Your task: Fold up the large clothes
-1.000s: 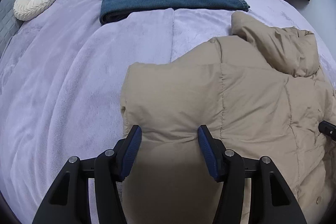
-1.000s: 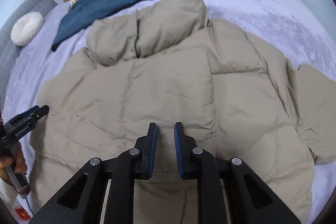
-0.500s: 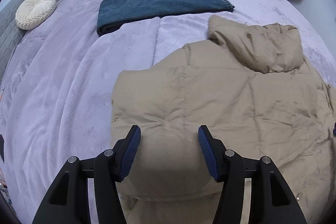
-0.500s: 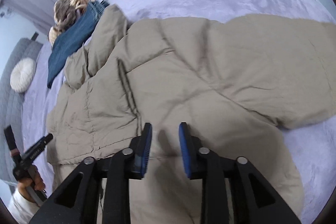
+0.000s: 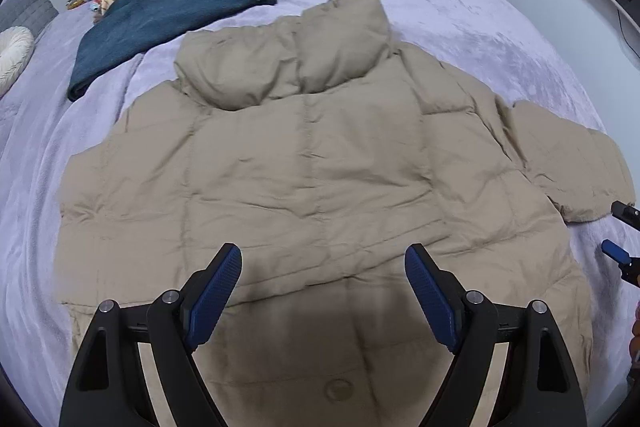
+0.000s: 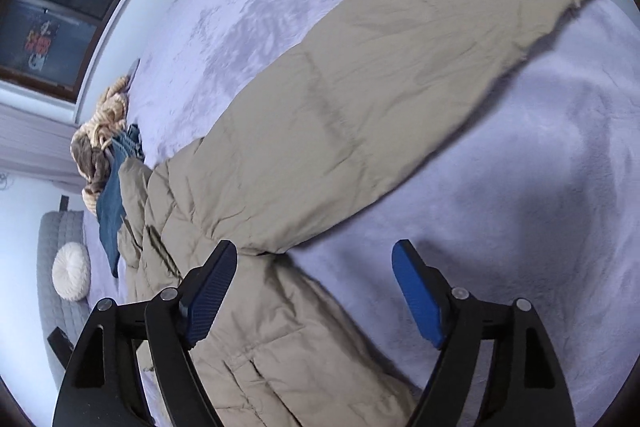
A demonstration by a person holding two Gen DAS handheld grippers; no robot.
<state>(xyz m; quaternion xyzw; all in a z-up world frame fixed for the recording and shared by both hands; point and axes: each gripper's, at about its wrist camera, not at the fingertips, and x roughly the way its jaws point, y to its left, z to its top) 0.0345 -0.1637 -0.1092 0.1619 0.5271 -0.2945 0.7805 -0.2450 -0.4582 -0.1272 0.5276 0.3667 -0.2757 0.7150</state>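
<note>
1. Left gripper (image 5: 323,281): jaws opening, nothing between the pads. It hovers over the lower middle of the beige puffer jacket (image 5: 312,163), which lies flat on the lilac bed cover (image 5: 460,11), hood toward the top of frame.
2. Folded jeans (image 5: 160,15) sit upper left, clear of the jacket.
3. Right gripper (image 6: 315,277): jaws opening, holding nothing. My left pad (image 6: 210,293) is over the armpit crease.
4. Right sleeve (image 6: 384,83) runs diagonally from just above the gripper to the upper right of frame, cuff farthest away.
5. My read: the right hand is nearer the sleeve, so it folds that inward next.
</note>
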